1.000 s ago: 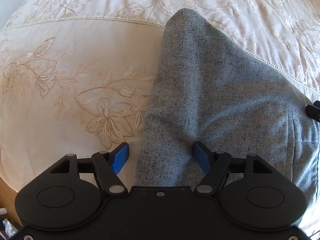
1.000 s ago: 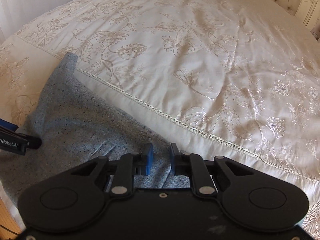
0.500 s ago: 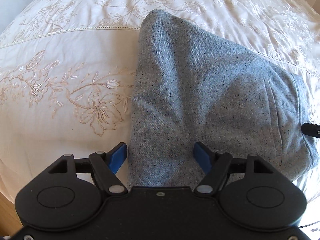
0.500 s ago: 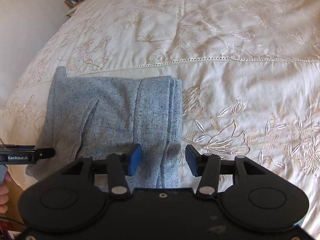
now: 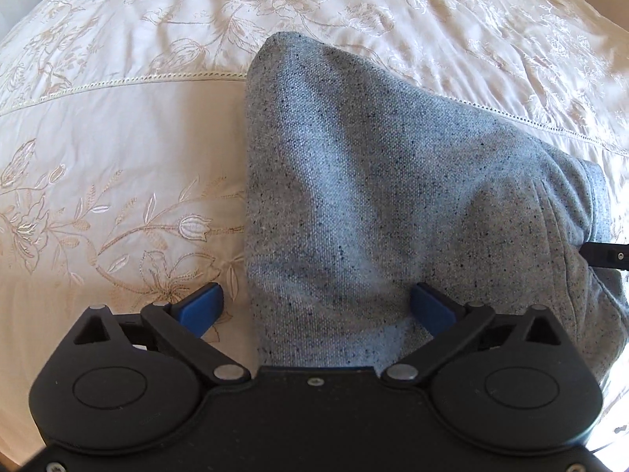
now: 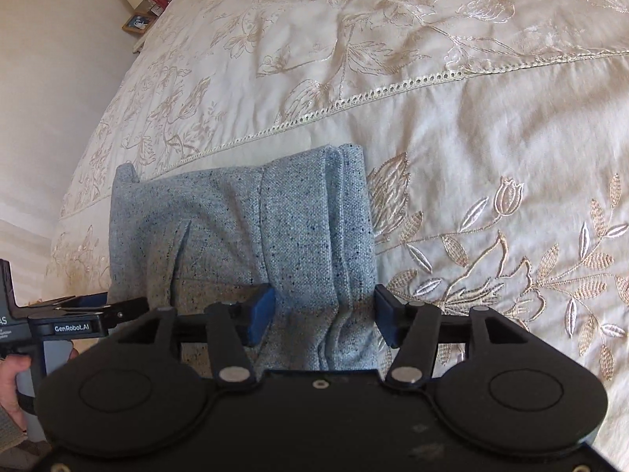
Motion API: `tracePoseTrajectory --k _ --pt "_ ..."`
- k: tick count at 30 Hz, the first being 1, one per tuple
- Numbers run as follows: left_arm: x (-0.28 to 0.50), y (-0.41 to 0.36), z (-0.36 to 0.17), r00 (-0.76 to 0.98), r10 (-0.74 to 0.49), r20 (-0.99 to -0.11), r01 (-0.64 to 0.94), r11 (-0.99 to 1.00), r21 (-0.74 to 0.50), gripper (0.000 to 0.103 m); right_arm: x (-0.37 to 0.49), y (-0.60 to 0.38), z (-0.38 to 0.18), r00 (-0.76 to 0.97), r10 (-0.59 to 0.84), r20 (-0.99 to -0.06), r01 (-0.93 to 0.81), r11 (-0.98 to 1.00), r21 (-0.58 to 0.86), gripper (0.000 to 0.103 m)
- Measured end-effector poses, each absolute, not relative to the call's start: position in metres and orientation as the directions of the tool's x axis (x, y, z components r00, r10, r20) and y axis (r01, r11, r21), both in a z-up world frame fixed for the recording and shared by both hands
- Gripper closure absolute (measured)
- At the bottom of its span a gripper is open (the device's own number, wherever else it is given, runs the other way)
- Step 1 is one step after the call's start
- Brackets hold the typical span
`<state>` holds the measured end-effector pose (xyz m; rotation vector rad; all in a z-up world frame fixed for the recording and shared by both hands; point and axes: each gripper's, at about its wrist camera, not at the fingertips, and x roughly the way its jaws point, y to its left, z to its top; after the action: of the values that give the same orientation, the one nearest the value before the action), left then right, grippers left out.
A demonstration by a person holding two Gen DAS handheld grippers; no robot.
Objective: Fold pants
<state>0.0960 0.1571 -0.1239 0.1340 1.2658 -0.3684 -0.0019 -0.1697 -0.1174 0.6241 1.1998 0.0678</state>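
The grey speckled pants [image 5: 385, 204] lie folded into a compact stack on the cream embroidered bedspread [image 5: 118, 137]. My left gripper [image 5: 316, 308] is open, its blue fingers spread over the stack's near left part. In the right wrist view the pants [image 6: 275, 236] show stacked layers along their right edge. My right gripper [image 6: 322, 316] is open, its fingers straddling that layered edge without pinching it. The left gripper [image 6: 78, 322] shows at the left there, and the right gripper's tip [image 5: 605, 255] shows at the right edge of the left wrist view.
The bedspread [image 6: 471, 118] stretches far beyond the pants, with a lace seam [image 6: 354, 98] just behind them. A white wall [image 6: 47, 98] and a small shelf with framed items [image 6: 145, 19] stand beyond the bed's left side.
My right gripper let go of the pants and opened wide, then swung round to face the folded stack's layered edge. My left gripper stayed open and drew slightly closer.
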Motion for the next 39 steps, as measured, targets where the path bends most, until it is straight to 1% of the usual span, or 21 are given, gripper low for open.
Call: tracePoseTrajectory --k 5,8,10,11,13,14,15,16,17,18,19,20,23,28,31,34,39 --pt "0.098 0.159 -0.124 0.227 -0.240 -0.944 0.343 0.927 -0.153 0.000 0.007 -0.159 -0.121 0.372 0.349 -0.860 0.340 0.811 0.476 0.037" --pt "0.099 0.157 -0.128 0.222 -0.257 -0.940 0.332 0.927 -0.175 0.000 -0.004 -0.165 -0.132 0.419 0.378 -0.826 0.443 0.709 0.549 0.034" --pt "0.102 0.157 -0.130 0.208 -0.265 -0.941 0.313 0.930 -0.193 0.000 -0.009 -0.173 -0.138 0.446 0.401 -0.800 0.501 0.629 0.594 0.033" --pt "0.103 0.157 -0.130 0.199 -0.272 -0.941 0.303 0.931 -0.205 0.000 -0.009 -0.173 -0.138 0.446 0.406 -0.798 0.507 0.620 0.599 0.033" --pt "0.105 0.158 -0.130 0.180 -0.270 -0.946 0.300 0.931 -0.209 0.001 -0.006 -0.169 -0.132 0.432 0.389 -0.814 0.492 0.654 0.574 0.034" --pt "0.108 0.155 -0.130 0.170 -0.275 -0.946 0.295 0.930 -0.218 0.004 -0.005 -0.164 -0.128 0.427 0.379 -0.821 0.472 0.681 0.560 0.038" --pt "0.108 0.157 -0.128 0.166 -0.283 -0.945 0.284 0.931 -0.229 0.008 -0.003 -0.158 -0.123 0.417 0.364 -0.833 0.445 0.717 0.537 0.045" --pt "0.109 0.158 -0.124 0.165 -0.299 -0.940 0.271 0.930 -0.248 0.023 -0.002 -0.152 -0.115 0.414 0.346 -0.842 0.411 0.755 0.512 0.052" --pt "0.108 0.160 -0.119 0.167 -0.317 -0.934 0.265 0.926 -0.267 0.041 0.000 -0.145 -0.106 0.415 0.321 -0.851 0.382 0.788 0.483 0.064" --pt "0.106 0.162 -0.113 0.178 -0.320 -0.931 0.261 0.927 -0.269 0.049 0.000 -0.139 -0.098 0.420 0.300 -0.856 0.360 0.811 0.461 0.071" --pt "0.105 0.164 -0.109 0.178 -0.332 -0.926 0.260 0.924 -0.281 0.066 0.000 -0.134 -0.089 0.427 0.287 -0.858 0.340 0.828 0.446 0.073" --pt "0.103 0.167 -0.103 0.185 -0.340 -0.922 0.260 0.922 -0.288 0.073 -0.001 -0.127 -0.078 0.436 0.270 -0.858 0.314 0.848 0.426 0.075" --pt "0.095 0.170 -0.082 0.229 -0.335 -0.914 0.291 0.920 -0.265 0.077 0.004 -0.108 -0.048 0.455 0.237 -0.859 0.244 0.894 0.376 0.077" --pt "0.104 0.182 -0.040 0.325 -0.322 -0.889 0.302 0.926 -0.224 0.078 0.030 -0.090 -0.002 0.508 0.237 -0.828 0.149 0.923 0.355 0.078" --pt "0.134 0.198 -0.019 0.371 -0.330 -0.868 0.288 0.930 -0.230 0.078 0.067 -0.086 0.018 0.542 0.259 -0.799 0.113 0.920 0.375 0.078" --pt "0.178 0.210 -0.005 0.416 -0.324 -0.850 0.282 0.934 -0.218 0.077 0.117 -0.081 0.022 0.560 0.279 -0.780 0.099 0.912 0.398 0.078" --pt "0.248 0.222 -0.003 0.469 -0.283 -0.836 0.251 0.951 -0.181 0.077 0.203 -0.061 0.018 0.583 0.289 -0.759 0.059 0.917 0.395 0.077"
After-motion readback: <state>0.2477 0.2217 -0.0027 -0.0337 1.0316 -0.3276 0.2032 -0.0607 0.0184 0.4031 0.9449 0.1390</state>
